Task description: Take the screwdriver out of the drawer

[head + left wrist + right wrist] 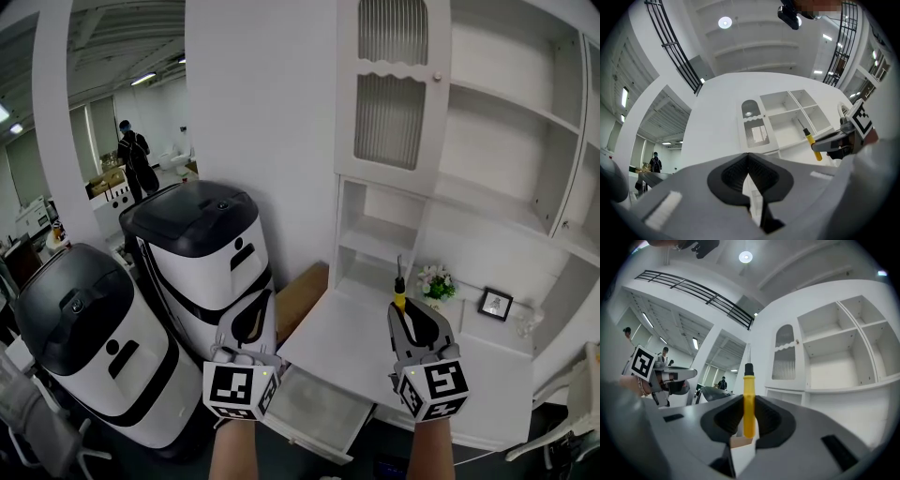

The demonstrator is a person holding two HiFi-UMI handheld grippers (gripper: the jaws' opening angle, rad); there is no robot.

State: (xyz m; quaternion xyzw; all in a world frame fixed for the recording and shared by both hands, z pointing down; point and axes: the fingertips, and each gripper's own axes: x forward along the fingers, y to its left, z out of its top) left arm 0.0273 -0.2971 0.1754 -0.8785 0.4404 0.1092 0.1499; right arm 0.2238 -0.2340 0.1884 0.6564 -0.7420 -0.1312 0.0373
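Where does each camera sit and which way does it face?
Head view: on the head, looking steeply down at desk and open drawer; both forearms, left gripper, right gripper show.
Left gripper view: on the left gripper, tilted up at the cabinet; its shut jaws show.
Right gripper view: on the right gripper, facing that cabinet; jaws clamping the screwdriver.
Shared: screwdriver, cabinet.

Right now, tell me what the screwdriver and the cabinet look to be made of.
Screwdriver: handle looks like smooth yellow plastic with a black collar; the thin grey shaft reads as metal, though too slim to be sure.
Cabinet: probably painted wood or board, an even matte white; its door panel looks like ribbed frosted glass or plastic.
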